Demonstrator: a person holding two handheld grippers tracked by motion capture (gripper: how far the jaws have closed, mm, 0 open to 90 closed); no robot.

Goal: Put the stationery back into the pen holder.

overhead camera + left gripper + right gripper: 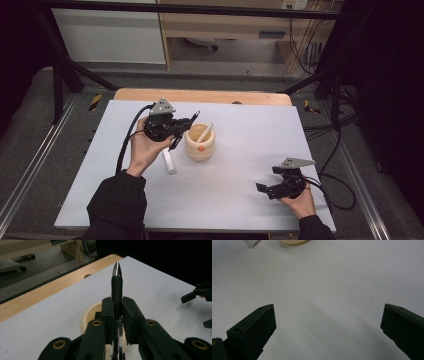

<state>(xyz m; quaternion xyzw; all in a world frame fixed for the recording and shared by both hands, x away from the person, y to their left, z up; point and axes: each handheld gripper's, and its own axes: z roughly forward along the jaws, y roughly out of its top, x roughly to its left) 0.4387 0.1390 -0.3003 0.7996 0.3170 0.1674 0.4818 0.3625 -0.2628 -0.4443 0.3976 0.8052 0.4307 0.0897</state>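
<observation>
Pen point(116, 287) lower barrel hidden between the left hand-held gripper's point(117, 312) jaws.

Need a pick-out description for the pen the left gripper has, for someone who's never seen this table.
On the white table, find the cream wooden cup near the middle. Just left of it, above a white stick lying flat, the left gripper clamps a pen. It is black with a silver tip, unlike the white stick in the cup.

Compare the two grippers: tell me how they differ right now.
The left gripper is shut on a black pen; the right gripper stands wide open with nothing between its jaws. The left gripper is beside the cream cup at mid-table; the right gripper sits near the table's front right corner, away from the cup. Both are black, hand-held and trail a cable.
</observation>
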